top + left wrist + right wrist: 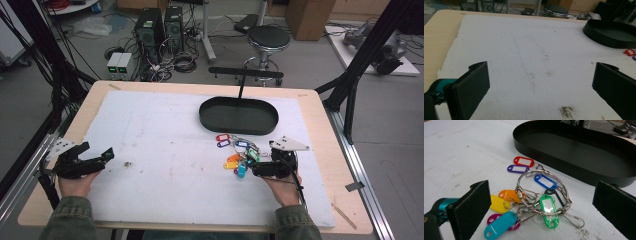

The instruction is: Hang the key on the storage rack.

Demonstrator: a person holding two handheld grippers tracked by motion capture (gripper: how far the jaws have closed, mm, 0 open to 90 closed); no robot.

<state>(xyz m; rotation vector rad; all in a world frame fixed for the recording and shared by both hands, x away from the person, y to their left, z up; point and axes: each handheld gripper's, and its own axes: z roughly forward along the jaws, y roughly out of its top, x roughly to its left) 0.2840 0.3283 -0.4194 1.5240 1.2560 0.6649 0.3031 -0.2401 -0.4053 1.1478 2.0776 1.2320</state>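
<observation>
Bunch of key tags [534,202] on the tabletop [165,150] just ahead of the wide-open right gripper [255,169], between its jaws and short of the black tray [574,152]; left gripper [102,156], also open, well apart, empty.

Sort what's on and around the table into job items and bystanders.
Job in hand:
- key tag bunch
- black oval tray
- right claw, open at the bunch

Lying about:
- left claw, open, idle
- stool
- computer towers
</observation>
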